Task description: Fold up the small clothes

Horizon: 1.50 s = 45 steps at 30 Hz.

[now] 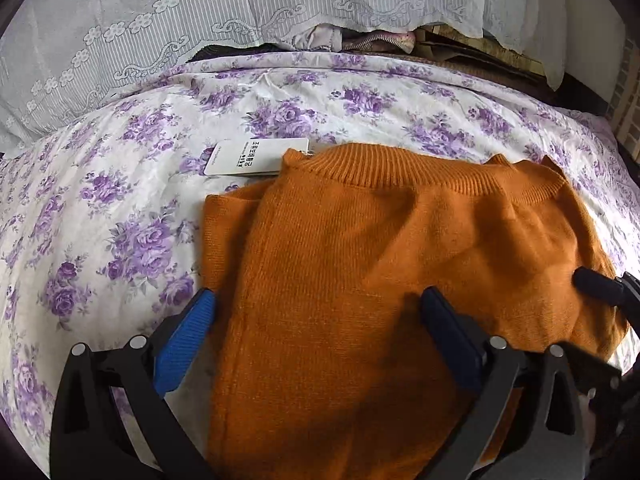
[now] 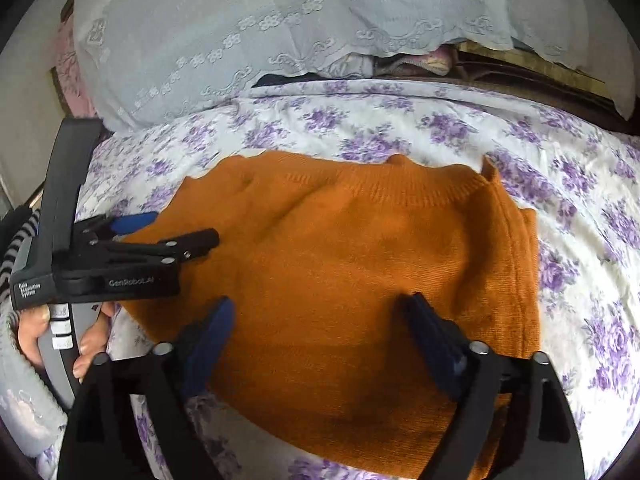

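Note:
An orange knit sweater (image 1: 360,248) lies folded on the floral bedsheet (image 1: 100,220), its ribbed collar at the far side. It also shows in the right wrist view (image 2: 360,260). My left gripper (image 1: 320,304) is open, with its blue fingers over the sweater's near left part. It shows from the side in the right wrist view (image 2: 180,228). My right gripper (image 2: 320,316) is open above the sweater's near edge. One of its dark fingertips (image 1: 592,280) shows at the right of the left wrist view.
A white paper tag (image 1: 256,156) lies on the sheet by the sweater's far left corner. A pale lace cloth (image 1: 160,40) covers a pile behind the bed. Wooden boards (image 1: 480,52) and bundled fabric lie at the back right.

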### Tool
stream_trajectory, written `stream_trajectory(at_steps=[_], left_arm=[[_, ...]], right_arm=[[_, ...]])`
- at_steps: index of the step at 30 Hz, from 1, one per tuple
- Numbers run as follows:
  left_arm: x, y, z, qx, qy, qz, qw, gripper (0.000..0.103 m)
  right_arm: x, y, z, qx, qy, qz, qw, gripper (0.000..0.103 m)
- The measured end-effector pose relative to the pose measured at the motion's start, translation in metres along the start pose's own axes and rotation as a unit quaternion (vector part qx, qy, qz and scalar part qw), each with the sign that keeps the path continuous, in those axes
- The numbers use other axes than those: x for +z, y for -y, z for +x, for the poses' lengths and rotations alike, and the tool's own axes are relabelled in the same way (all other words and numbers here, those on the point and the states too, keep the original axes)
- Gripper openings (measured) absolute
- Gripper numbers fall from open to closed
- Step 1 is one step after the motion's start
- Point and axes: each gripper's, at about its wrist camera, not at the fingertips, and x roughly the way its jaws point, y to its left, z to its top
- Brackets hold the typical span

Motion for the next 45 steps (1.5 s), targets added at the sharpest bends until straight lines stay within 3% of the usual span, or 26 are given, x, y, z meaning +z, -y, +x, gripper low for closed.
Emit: stream_trajectory(at_steps=[3, 10, 13, 16, 17, 19, 21, 26, 35, 40, 45], left_arm=[[0.000, 0.000, 0.000, -0.001, 0.000, 0.000, 1.0000, 0.099], [-0.003, -0.002, -0.005, -0.002, 0.004, -0.008, 1.0000, 0.099], [-0.008, -0.002, -0.020, -0.004, 0.018, -0.015, 0.9997, 0.099], [-0.013, 0.004, -0.038, -0.008, 0.046, -0.005, 0.9989, 0.098], [-0.014, 0.008, -0.041, 0.001, 0.050, 0.004, 0.9988, 0.098], [-0.017, 0.016, -0.032, 0.024, 0.033, 0.026, 0.9988, 0.099], [-0.018, 0.017, -0.018, 0.028, 0.006, 0.029, 0.9992, 0.099], [-0.017, 0.003, -0.015, -0.004, -0.005, -0.007, 1.0000, 0.099], [-0.017, 0.006, -0.024, 0.004, 0.015, -0.002, 0.9999, 0.099], [-0.003, 0.002, -0.030, 0.007, 0.036, -0.008, 0.9993, 0.099], [0.015, 0.004, -0.018, 0.047, 0.049, 0.013, 0.9976, 0.099]], right_arm=[[-0.002, -0.002, -0.001, 0.009, -0.001, -0.003, 1.000, 0.100], [-0.003, 0.003, -0.006, 0.020, 0.010, 0.009, 1.000, 0.099], [-0.009, 0.007, -0.033, -0.033, 0.073, 0.035, 0.996, 0.099], [-0.013, 0.017, -0.048, -0.051, 0.105, 0.063, 0.991, 0.099], [-0.014, 0.021, -0.047, -0.067, 0.099, 0.076, 0.990, 0.099], [-0.014, 0.036, -0.030, -0.097, 0.043, 0.111, 0.988, 0.099], [-0.017, 0.050, -0.010, -0.088, -0.013, 0.139, 0.986, 0.100], [-0.018, 0.050, -0.015, -0.083, -0.004, 0.140, 0.987, 0.100], [-0.018, 0.058, -0.022, -0.073, 0.021, 0.160, 0.984, 0.100], [0.000, 0.064, -0.037, -0.106, 0.082, 0.155, 0.979, 0.100], [0.025, 0.065, -0.016, -0.142, 0.065, 0.113, 0.981, 0.100]])
